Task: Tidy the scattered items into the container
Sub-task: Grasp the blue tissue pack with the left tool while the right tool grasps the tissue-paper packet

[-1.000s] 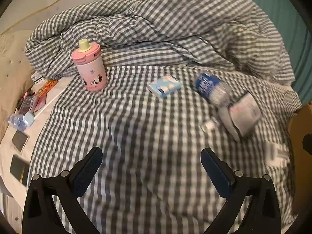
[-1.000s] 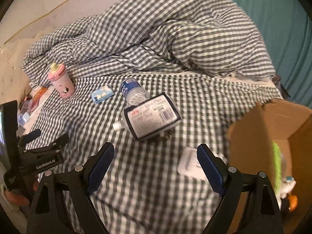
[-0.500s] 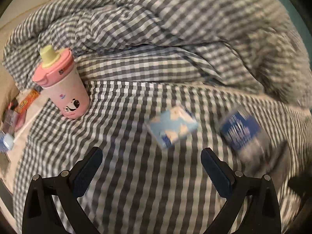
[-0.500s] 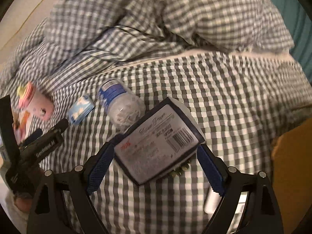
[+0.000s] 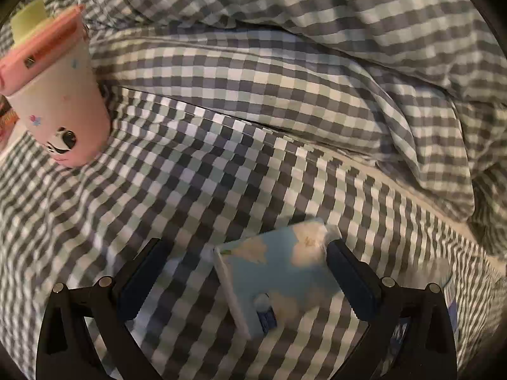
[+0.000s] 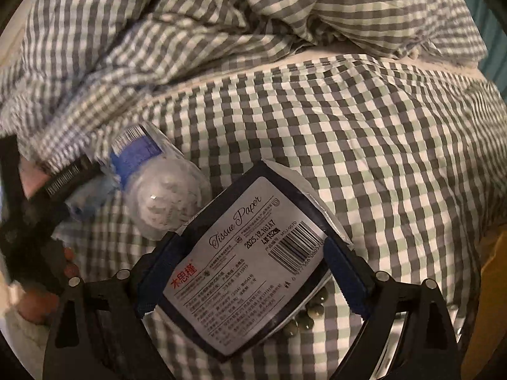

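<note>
My left gripper (image 5: 245,280) hangs open over the checked bed sheet (image 5: 221,174), straddling a small light-blue tissue pack (image 5: 279,281) printed with clouds. The pack lies close to the right finger, and the left finger is well clear of it. My right gripper (image 6: 252,270) straddles a dark navy tissue paper pack (image 6: 240,272) with a white label. Its jaws are opening, and the pack fills nearly the whole gap between them. A clear water bottle (image 6: 158,186) with a blue label lies just left of that pack. A pink lidded cup (image 5: 60,95) stands at the far left.
A rumpled checked duvet (image 6: 190,31) is heaped along the back of the bed. Small dark beads (image 6: 309,312) lie under the navy pack's edge. A brown cardboard box (image 6: 496,272) shows at the right rim. The left gripper (image 6: 47,202) and a hand sit beside the bottle.
Both grippers have come down and forward towards the bed. The light-blue pack now lies between my left fingers, and the navy pack between my right fingers. The cardboard box has slid almost out of view.
</note>
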Motion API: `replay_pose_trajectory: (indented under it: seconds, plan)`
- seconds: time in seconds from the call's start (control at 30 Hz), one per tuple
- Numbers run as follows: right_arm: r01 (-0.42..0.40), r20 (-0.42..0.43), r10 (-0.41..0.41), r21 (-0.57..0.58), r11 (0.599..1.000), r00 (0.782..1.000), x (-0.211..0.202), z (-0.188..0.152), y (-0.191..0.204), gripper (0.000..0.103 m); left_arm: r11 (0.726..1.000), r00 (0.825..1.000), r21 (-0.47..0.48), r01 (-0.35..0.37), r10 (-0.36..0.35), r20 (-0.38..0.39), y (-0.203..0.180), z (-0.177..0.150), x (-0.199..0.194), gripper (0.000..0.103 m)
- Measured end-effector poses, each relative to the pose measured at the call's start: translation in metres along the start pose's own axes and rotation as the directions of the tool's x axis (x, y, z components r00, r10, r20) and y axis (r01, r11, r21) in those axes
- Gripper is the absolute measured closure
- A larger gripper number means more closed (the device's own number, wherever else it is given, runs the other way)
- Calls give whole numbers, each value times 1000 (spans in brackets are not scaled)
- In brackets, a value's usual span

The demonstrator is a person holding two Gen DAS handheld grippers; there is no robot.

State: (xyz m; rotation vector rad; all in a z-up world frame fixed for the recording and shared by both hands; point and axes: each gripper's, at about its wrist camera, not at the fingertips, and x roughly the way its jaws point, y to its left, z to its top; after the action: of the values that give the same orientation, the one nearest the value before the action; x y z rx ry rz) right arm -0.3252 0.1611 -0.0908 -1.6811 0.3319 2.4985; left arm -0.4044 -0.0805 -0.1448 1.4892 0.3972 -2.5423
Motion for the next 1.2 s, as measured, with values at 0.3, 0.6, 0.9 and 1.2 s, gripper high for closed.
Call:
replay_pose_trajectory:
  seconds: [0.3, 0.6, 0.9, 1.2]
  plan:
    - [53, 17, -52, -97, 994, 999, 2, -9, 2, 10, 1000, 998, 5, -15, 15, -66, 3, -8, -6, 0]
    - [-12, 6, 12, -110, 994, 1000, -27, -17, -23, 82, 994, 989, 26, 111, -108, -97, 8, -46, -25, 42]
    - [-258, -33, 263, 119, 959, 964, -19, -14, -51, 11, 995, 984, 13, 97, -94, -150, 23, -75, -28, 0]
    - [-98, -63, 102, 62, 993, 993, 19, 3, -5, 11, 998, 998, 60, -22, 26, -65, -10, -86, -15, 0]
